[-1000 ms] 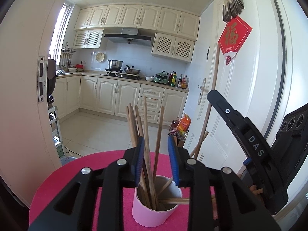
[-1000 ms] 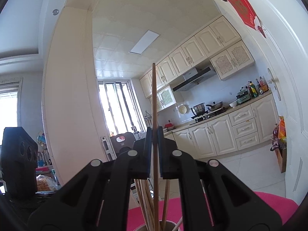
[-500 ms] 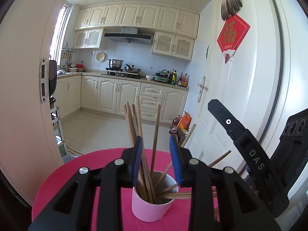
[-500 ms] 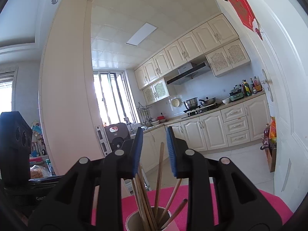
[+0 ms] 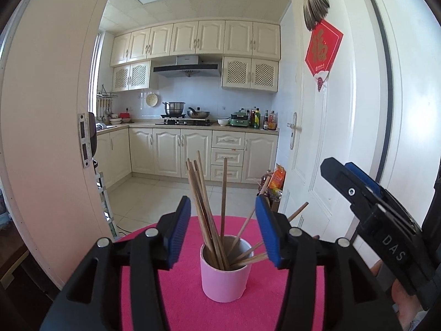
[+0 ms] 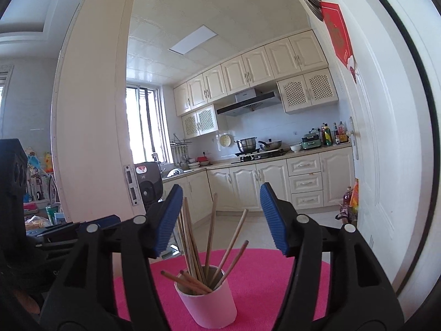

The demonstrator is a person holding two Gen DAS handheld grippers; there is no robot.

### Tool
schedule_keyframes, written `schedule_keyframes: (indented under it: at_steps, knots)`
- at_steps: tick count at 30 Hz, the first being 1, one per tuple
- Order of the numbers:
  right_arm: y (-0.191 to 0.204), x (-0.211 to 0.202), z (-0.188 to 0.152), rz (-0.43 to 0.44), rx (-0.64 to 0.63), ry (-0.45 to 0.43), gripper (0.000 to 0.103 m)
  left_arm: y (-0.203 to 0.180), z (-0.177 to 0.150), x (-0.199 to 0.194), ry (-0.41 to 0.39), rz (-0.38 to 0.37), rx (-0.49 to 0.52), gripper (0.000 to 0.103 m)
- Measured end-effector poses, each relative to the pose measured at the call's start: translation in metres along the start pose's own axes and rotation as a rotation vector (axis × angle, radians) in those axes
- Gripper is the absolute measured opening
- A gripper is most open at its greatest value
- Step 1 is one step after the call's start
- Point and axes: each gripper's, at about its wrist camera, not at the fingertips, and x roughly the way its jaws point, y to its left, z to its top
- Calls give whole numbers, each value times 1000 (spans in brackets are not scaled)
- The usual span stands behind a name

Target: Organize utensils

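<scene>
Pink cup (image 5: 224, 271) full of chopsticks (image 5: 205, 212) parked mid-mat on the pink mat (image 5: 154, 298), well in from the far edge. Left gripper (image 5: 222, 229) spread wide, holding nothing; right gripper (image 6: 222, 220) same deal, gaping and empty. Biggest risk, probably: clipping those splayed sticks on any careless move and tipping the whole cup, since looks light and top-heavy. Also a few sticks lying low across the rim, so easy to flick out.
</scene>
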Motion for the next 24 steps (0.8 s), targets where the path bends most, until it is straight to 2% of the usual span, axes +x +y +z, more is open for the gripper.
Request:
schedule_keyframes:
  at_steps: [5,12,24]
  knots:
    - [10,-32,4,-65,-29,44,76,-14,-3,-32,-28,42,51,60]
    - [20,-73,9,-144,-20,93,89,-25,-10,-72,-19,40,52,63]
    - [49,-130,4,-237,-79,84,94,-37,-20,-127,-87,53,47,67]
